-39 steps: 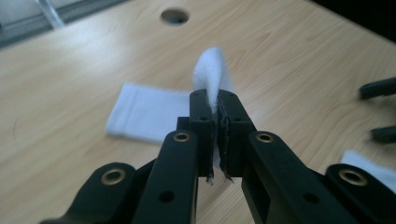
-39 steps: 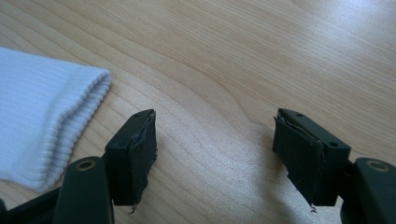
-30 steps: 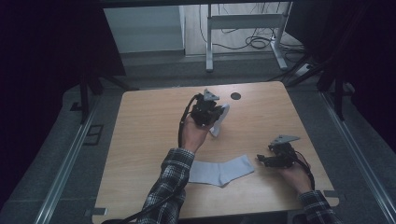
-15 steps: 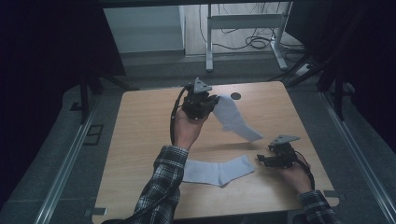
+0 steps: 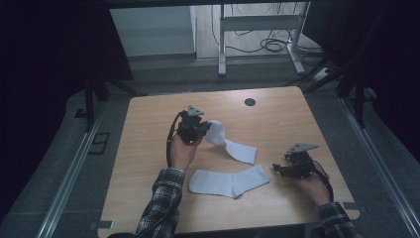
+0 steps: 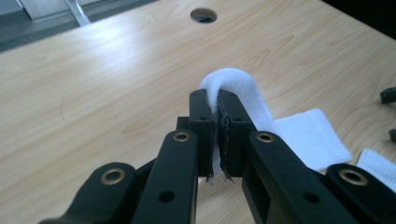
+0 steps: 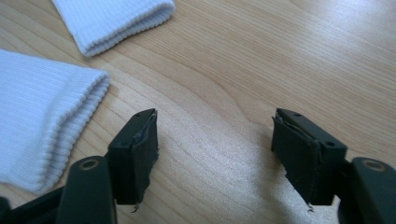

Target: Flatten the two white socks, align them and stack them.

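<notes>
My left gripper (image 5: 202, 130) (image 6: 218, 100) is shut on a white sock (image 5: 233, 146) (image 6: 236, 81), pinching a fold of it between the jaws. The sock drapes to the right, and its ribbed cuff (image 6: 310, 140) (image 7: 116, 18) lies on the wooden table (image 5: 148, 148). A second white sock (image 5: 230, 181) (image 7: 42, 116) lies flat near the front edge. Just right of that sock's cuff, my right gripper (image 5: 277, 170) (image 7: 215, 126) sits low over the table. It is open, its jaws have just been closing slightly, and only bare wood lies between them.
A round cable hole (image 5: 250, 102) (image 6: 203, 15) is near the table's far edge. Beyond the table stand a white metal frame (image 5: 257, 22) and floor cables (image 5: 275, 45). Dark surroundings and floor rails flank the table.
The left hand has come down and toward the person with the sock. The sock was bunched, then flung out to the right; now its cuff end rests on the table. The right hand stayed put.
</notes>
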`<state>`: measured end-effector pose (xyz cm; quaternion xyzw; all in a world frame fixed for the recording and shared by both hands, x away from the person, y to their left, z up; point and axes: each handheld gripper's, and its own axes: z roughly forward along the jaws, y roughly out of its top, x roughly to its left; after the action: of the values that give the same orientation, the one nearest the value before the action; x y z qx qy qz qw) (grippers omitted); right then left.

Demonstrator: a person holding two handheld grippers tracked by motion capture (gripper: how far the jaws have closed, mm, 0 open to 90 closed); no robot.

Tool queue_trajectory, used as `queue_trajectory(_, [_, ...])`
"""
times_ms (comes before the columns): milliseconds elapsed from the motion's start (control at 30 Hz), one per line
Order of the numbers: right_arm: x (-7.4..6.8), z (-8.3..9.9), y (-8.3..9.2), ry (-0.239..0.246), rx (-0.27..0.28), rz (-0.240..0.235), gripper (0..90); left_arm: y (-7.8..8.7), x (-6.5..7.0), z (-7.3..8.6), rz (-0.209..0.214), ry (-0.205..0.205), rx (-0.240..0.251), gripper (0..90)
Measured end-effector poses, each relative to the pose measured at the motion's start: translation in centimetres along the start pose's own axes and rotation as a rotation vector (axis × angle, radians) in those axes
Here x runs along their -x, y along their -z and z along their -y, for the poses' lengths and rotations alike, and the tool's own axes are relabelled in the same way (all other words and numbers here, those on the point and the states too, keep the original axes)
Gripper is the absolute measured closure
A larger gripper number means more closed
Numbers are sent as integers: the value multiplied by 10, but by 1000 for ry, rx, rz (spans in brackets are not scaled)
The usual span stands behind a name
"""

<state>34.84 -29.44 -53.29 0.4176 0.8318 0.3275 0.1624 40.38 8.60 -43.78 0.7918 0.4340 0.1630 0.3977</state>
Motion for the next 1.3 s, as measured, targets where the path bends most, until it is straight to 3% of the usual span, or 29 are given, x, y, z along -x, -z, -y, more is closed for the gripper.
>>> queue_trajectory(200, [0,-4,5,-14,-12,-16,470,-1,-5,9,4,14,-7,851])
queue_trajectory(233, [-3,-10,10,-26,22,-44,540,-1,-7,11,7,17,-8,851])
queue_trajectory(300, [-6,-18,14,-49,52,-107,594,0,-7,12,7,18,-5,850])
queue_trajectory(333, [-6,-18,14,-49,52,-107,594,0,-7,12,7,18,-5,850])
queue_trajectory(367, [-13,-27,15,-55,67,-166,638,0,-8,13,10,21,-3,850])
queue_trajectory(500, [-34,-43,7,33,56,-221,687,0,-9,15,15,23,-5,848])
queue_trajectory(533, [-34,-43,7,33,56,-221,687,0,-9,15,15,23,-5,848])
queue_trajectory(567, [-44,-50,-1,74,48,-238,693,0,-9,16,16,24,-5,847])
queue_trajectory(700, [-51,-57,-14,119,30,-230,692,-2,-10,19,20,27,-6,847])
queue_trajectory(967, [-50,-55,-37,169,-26,-199,652,-4,-13,24,23,33,-14,846])
queue_trajectory(1033, [-51,-51,-41,188,-29,-189,718,-4,-14,26,22,38,-14,846])
queue_trajectory(1167, [-53,-51,-40,180,-45,-180,880,-5,-15,29,23,42,-12,846])
queue_trajectory(1300, [-56,-54,-36,184,-48,-169,895,-3,-17,31,26,48,-5,847])
